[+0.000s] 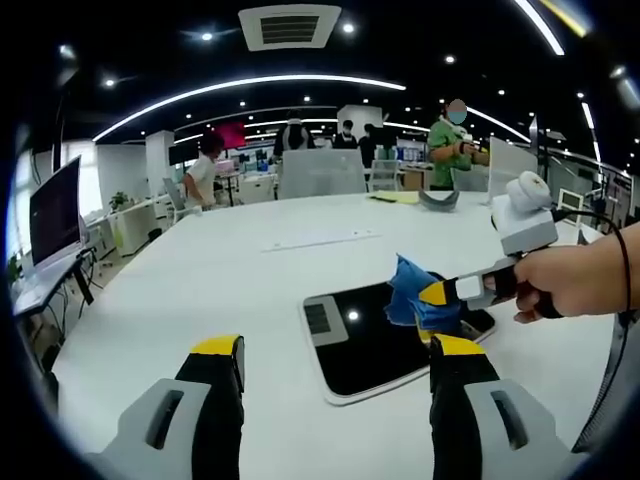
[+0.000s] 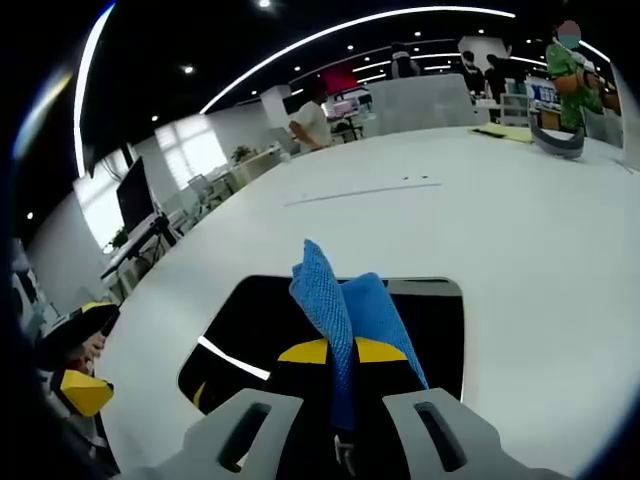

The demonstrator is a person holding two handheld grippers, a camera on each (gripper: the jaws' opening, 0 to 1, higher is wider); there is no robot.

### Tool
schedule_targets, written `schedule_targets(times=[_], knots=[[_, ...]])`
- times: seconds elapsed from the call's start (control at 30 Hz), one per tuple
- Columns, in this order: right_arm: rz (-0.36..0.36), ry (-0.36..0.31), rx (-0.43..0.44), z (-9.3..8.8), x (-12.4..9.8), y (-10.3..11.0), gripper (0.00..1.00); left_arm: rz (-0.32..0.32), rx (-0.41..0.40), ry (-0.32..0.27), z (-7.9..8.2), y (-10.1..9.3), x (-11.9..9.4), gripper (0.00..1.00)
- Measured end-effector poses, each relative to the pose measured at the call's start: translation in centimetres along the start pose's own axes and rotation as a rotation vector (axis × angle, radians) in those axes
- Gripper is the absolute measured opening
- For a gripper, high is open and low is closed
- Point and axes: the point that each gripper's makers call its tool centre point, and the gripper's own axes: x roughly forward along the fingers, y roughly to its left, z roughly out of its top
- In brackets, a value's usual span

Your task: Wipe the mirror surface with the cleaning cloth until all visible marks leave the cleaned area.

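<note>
White desk (image 1: 230,270) holds the mirror (image 1: 370,345); right gripper (image 2: 340,352) pinches the cloth (image 2: 345,310) above it, left gripper (image 1: 335,365) spread; next press down and wipe

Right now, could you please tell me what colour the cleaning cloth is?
Blue; the cloth shows best in the right gripper view, clamped in the right gripper.

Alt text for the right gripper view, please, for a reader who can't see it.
The right hand-held gripper is shut on a blue cloth, held over a dark rectangular mirror lying flat on a white table. The left hand-held gripper shows at the left edge, with people at desks in the office behind.
</note>
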Motion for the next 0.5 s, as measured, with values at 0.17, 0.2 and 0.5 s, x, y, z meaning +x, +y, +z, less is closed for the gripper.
schedule_targets(times=[0.17, 0.2, 0.5], knots=[[0.012, 0.009, 0.004, 0.0, 0.4, 0.7, 0.03, 0.007, 0.0, -0.001, 0.0, 0.2, 0.0, 0.76], [0.015, 0.01, 0.005, 0.0, 0.5, 0.9, 0.03, 0.009, -0.002, -0.002, 0.1, 0.3, -0.1, 0.76], [0.05, 0.027, -0.007, 0.1, 1.6, 3.0, 0.03, 0.027, -0.003, 0.01, -0.1, 0.7, -0.3, 0.76]])
